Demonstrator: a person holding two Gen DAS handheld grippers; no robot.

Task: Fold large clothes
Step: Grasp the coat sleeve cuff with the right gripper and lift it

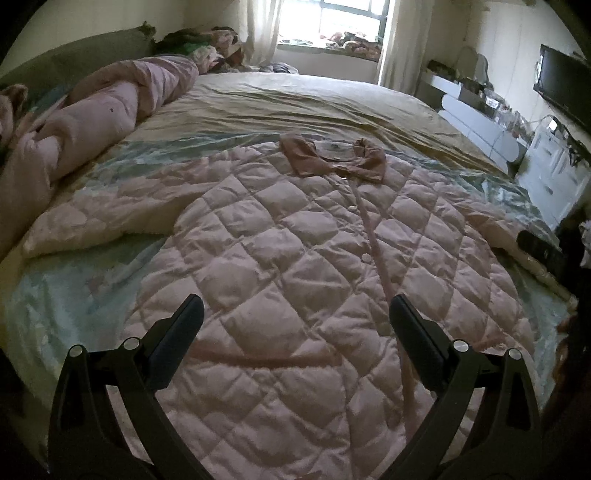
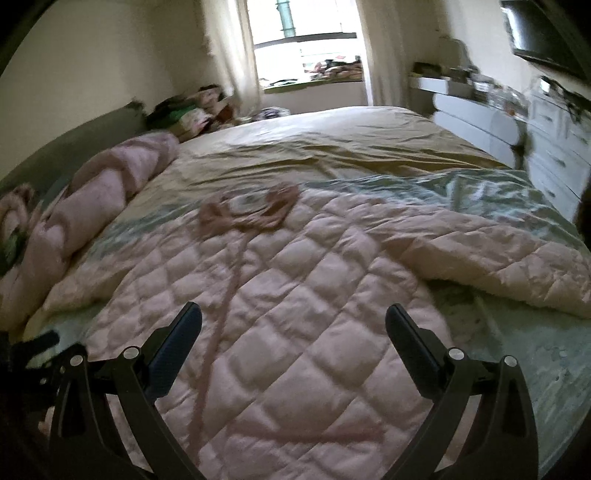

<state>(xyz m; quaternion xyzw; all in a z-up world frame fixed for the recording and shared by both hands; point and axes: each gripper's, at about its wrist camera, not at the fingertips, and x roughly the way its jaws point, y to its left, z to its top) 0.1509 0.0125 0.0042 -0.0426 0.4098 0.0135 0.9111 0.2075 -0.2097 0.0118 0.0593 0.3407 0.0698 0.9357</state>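
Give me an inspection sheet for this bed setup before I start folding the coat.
Surface: bed with wrinkled beige and pale blue sheets.
Job's things: pink quilted coat lies spread flat, front up, snaps closed, brown collar at the far end, both sleeves out to the sides.
Clutter: rumpled pink duvet along the left edge; clothes piled near the headboard corner.
Grippers: left gripper and right gripper hover over the hem, jaws open, holding nothing.
Cables: nothing seen on the bed.
Surroundings: bright window, white dresser, wall TV.

From either of my wrist views I can read no text, label, brand, number or sign on anything.
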